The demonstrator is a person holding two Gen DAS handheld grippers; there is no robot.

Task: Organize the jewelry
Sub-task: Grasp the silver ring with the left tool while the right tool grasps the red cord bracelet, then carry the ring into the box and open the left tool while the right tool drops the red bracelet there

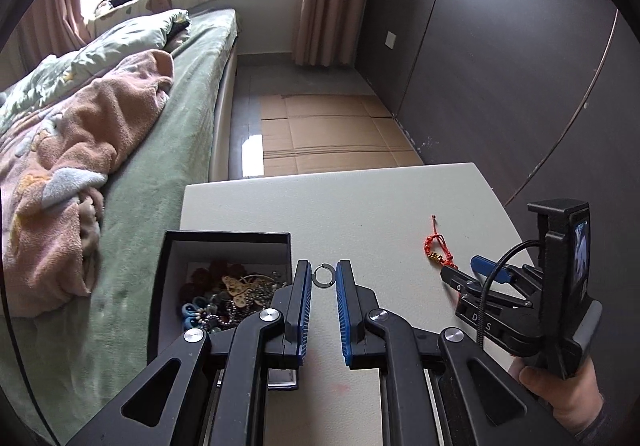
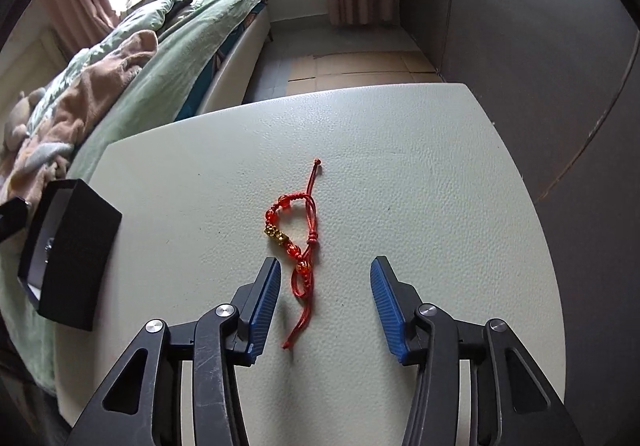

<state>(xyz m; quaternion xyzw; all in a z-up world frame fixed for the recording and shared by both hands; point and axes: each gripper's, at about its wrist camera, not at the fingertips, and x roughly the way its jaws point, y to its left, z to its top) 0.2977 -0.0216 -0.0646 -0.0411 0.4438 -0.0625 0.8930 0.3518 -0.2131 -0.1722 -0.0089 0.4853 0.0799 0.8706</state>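
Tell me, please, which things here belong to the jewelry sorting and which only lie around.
Belong to the job:
- small ring, held by the left gripper
- red cord bracelet
- black jewelry box
- right gripper

Lying about:
- pink blanket
- cardboard on the floor

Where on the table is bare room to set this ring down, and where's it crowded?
Free: the table's far half, between the red bracelet and the far edge, and the strip between the black box and the bracelet. Crowded: the box is heaped with jewelry, and the right tongs straddle the bracelet.
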